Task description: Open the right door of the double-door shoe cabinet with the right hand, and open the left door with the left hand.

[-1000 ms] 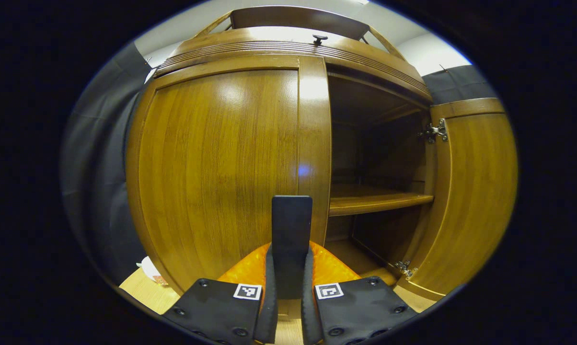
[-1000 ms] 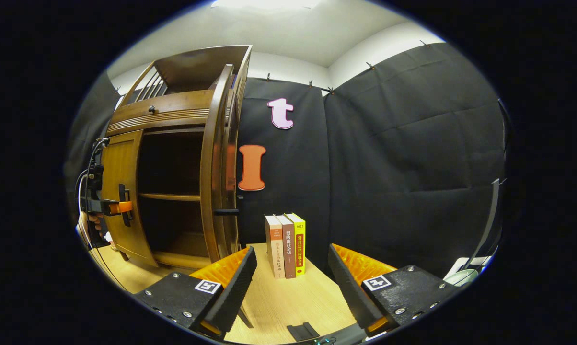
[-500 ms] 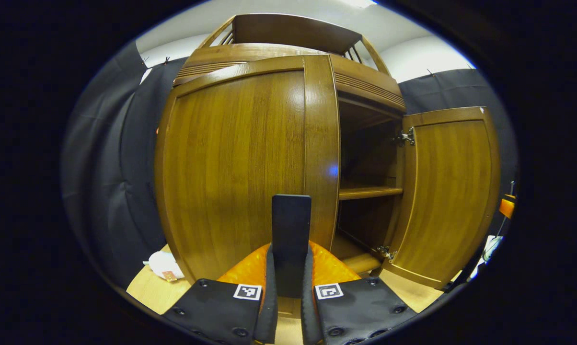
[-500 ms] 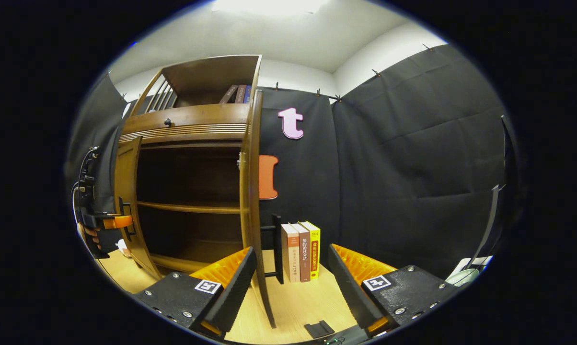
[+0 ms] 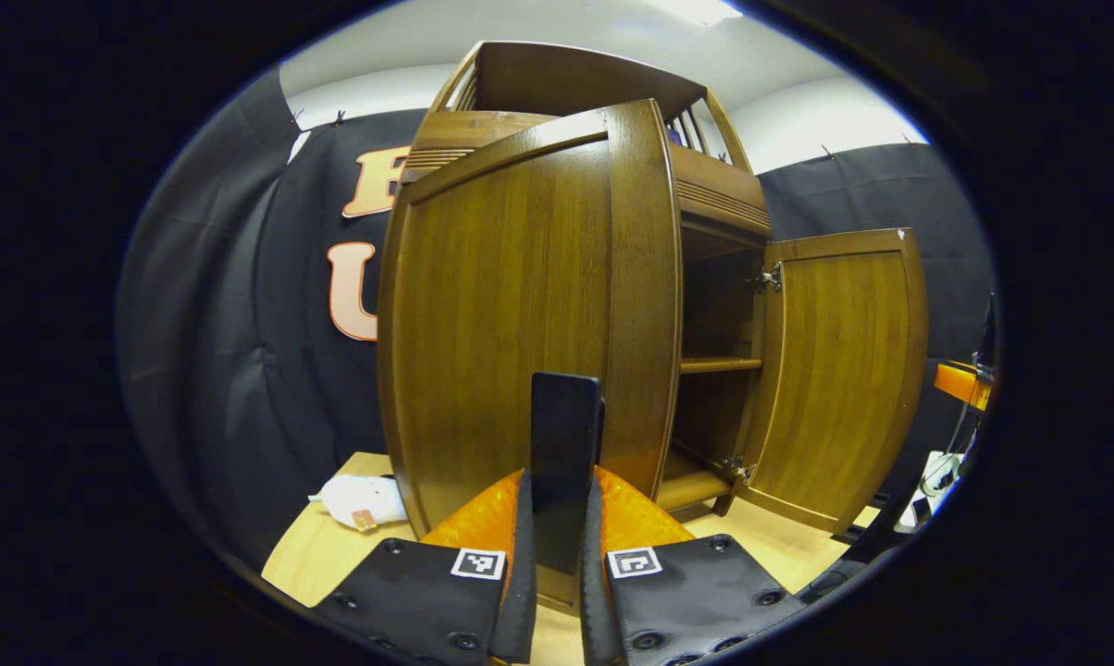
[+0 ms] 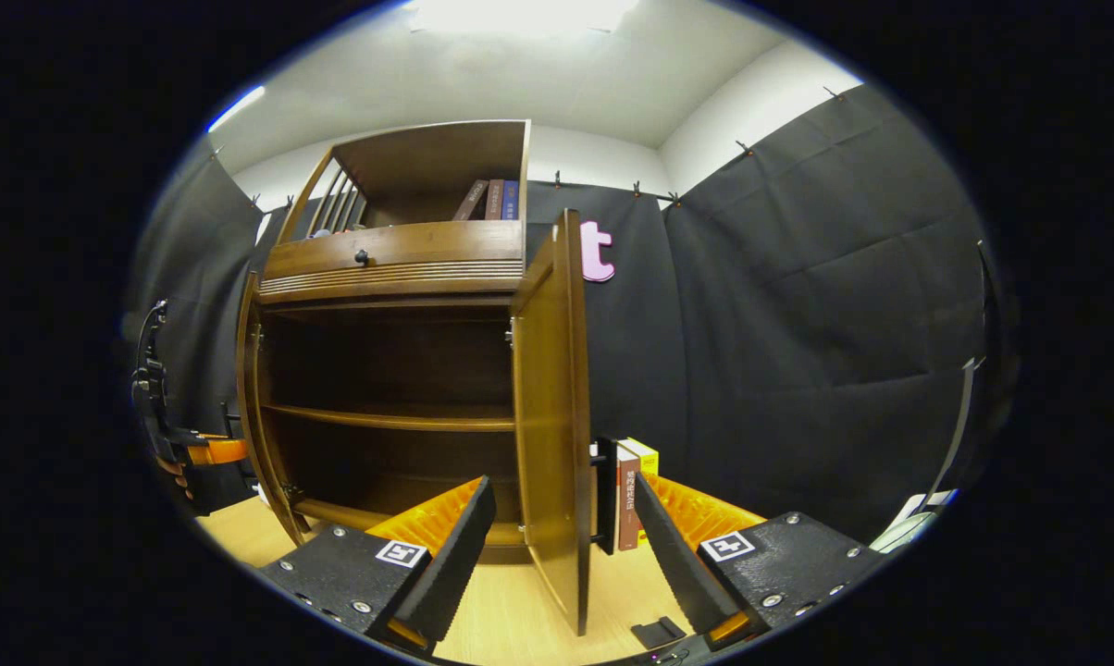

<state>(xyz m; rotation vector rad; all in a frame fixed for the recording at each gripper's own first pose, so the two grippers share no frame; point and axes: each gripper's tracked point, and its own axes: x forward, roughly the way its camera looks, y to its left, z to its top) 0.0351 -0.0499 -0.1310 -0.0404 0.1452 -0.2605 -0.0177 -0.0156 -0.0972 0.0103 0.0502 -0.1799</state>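
Shoe cabinet (image 6: 390,268) stands on the bench (image 6: 501,629) against the back edge, both doors swung out. Left door (image 5: 511,314) stands open, its dark handle (image 5: 564,444) clamped between the left tongs (image 5: 557,555). Right door (image 6: 552,407) stands open, edge-on between the right tongs (image 6: 557,546), which are spread apart, touching nothing. Books (image 6: 633,495) stand upright just beyond the right door. White plush (image 5: 363,501) lies near the bench's left edge.

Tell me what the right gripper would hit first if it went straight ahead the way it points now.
Probably the right door. The right gripper is open, and the door's free edge stands edge-on between its fingers, with the dark handle just right of it. Depth is unclear.
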